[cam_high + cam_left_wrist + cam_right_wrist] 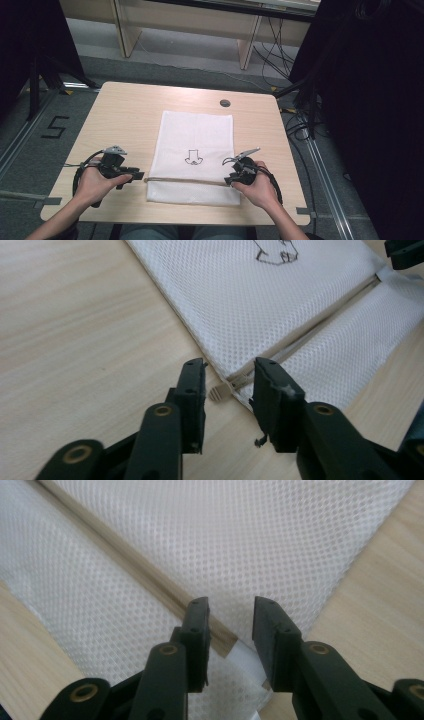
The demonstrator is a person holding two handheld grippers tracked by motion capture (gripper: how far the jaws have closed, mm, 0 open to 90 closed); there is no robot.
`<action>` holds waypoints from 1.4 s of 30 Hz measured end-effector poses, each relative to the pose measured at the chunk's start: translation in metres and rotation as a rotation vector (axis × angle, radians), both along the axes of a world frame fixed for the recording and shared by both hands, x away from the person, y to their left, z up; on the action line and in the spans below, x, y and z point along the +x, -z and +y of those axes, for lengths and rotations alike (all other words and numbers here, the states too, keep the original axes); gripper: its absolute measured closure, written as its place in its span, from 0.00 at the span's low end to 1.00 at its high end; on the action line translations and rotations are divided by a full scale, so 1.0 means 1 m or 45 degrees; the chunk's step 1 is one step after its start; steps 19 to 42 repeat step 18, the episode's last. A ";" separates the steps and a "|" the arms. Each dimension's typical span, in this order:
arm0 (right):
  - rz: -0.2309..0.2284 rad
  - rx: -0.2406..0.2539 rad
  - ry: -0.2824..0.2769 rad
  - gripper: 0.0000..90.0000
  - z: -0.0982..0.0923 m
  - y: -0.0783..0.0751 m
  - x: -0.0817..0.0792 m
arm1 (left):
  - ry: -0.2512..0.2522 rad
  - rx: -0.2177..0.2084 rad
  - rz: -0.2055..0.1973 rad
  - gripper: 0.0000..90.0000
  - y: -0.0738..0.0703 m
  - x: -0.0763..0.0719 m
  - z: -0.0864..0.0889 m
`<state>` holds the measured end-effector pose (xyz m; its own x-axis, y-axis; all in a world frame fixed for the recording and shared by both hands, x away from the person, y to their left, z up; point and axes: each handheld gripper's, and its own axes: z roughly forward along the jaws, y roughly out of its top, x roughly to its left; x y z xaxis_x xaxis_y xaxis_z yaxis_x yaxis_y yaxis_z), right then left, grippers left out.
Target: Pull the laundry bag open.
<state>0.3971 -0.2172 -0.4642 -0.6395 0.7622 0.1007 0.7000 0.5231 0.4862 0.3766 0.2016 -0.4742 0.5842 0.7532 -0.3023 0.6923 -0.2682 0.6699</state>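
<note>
the white mesh bag (196,156) lies flat near the worktop's (130,115) front edge, its zipper (185,180) running sideways between the left gripper (229,377) and right gripper (231,615), both jaws apart at its ends.

The right gripper (230,617) points down at a white mesh bag (280,540) lying flat on a light wooden table (380,595). Its two black jaws stand apart, with a clear gap between them and nothing pressed by either pad. A beige zipper band (125,565) runs diagonally across the mesh from the far left and ends just beside the left jaw. Bare table surface shows at the right and at the near left.
</note>
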 end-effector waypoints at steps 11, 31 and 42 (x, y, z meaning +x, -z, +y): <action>-0.037 0.068 0.097 0.64 -0.018 -0.004 0.006 | -0.082 0.016 -0.244 0.43 -0.007 0.004 0.004; -0.095 0.139 0.148 0.60 -0.024 0.001 0.012 | -0.106 0.074 -0.276 0.37 -0.005 0.011 0.010; -0.095 0.139 0.148 0.60 -0.024 0.001 0.012 | -0.106 0.074 -0.276 0.37 -0.005 0.011 0.010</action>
